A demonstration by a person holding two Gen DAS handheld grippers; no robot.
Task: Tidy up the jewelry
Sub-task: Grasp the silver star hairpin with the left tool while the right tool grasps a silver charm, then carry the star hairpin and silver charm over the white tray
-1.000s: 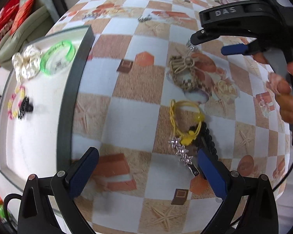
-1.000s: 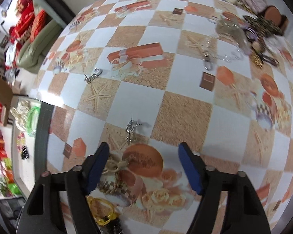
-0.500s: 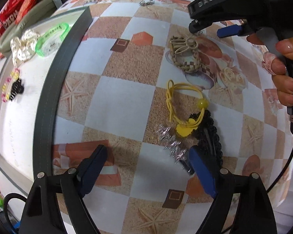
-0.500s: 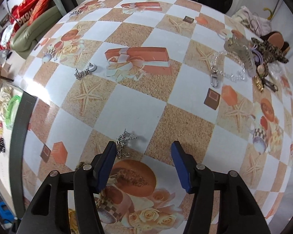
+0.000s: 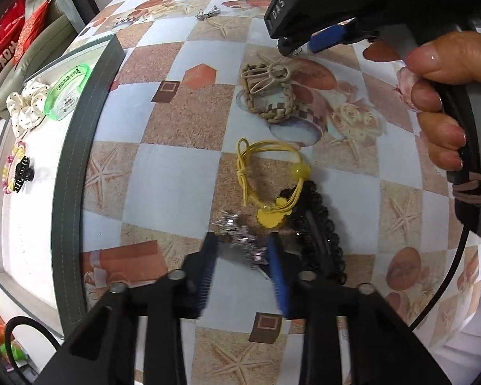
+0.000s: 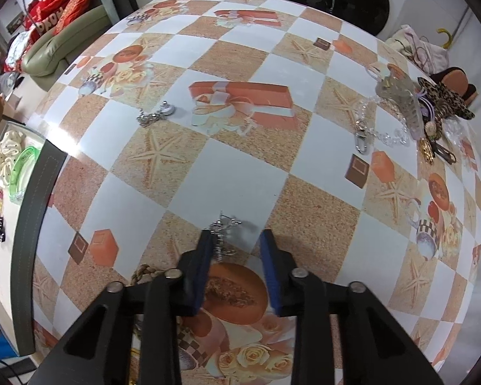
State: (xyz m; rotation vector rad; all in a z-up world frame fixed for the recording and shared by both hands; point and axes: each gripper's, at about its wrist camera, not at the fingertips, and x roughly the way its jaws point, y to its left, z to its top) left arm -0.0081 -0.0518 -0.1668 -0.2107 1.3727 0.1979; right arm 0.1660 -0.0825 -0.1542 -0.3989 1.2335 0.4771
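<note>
Since one second ago both tools have narrowed strongly. The left gripper [image 5: 242,248] has gone from wide open to nearly closed around the sparkling silver hair clip [image 5: 240,240] on the near part of the table, and the blue pads look to touch its two sides; whether they already press it firmly I cannot tell, because the fingers are blurred. The right gripper [image 6: 235,243] has also narrowed, with the small silver chain earring [image 6: 223,229] at its left pad, but a clear gap stays between the jaws, so it has not caught it.

I judge that two picks are starting at once, both meant for the white tray with the dark grey rim [image 5: 67,173] at the left, which already holds a green translucent bangle [image 5: 69,93] and a cream dotted scrunchie [image 5: 27,109].

The yellow elastic cord hair tie [image 5: 266,176] and the black lace hair band [image 5: 317,224] lie just beside the clip on its right, so they could snag. The checkered tablecloth [image 5: 170,173] between clip and tray is free, but the raised rim must be cleared.
</note>
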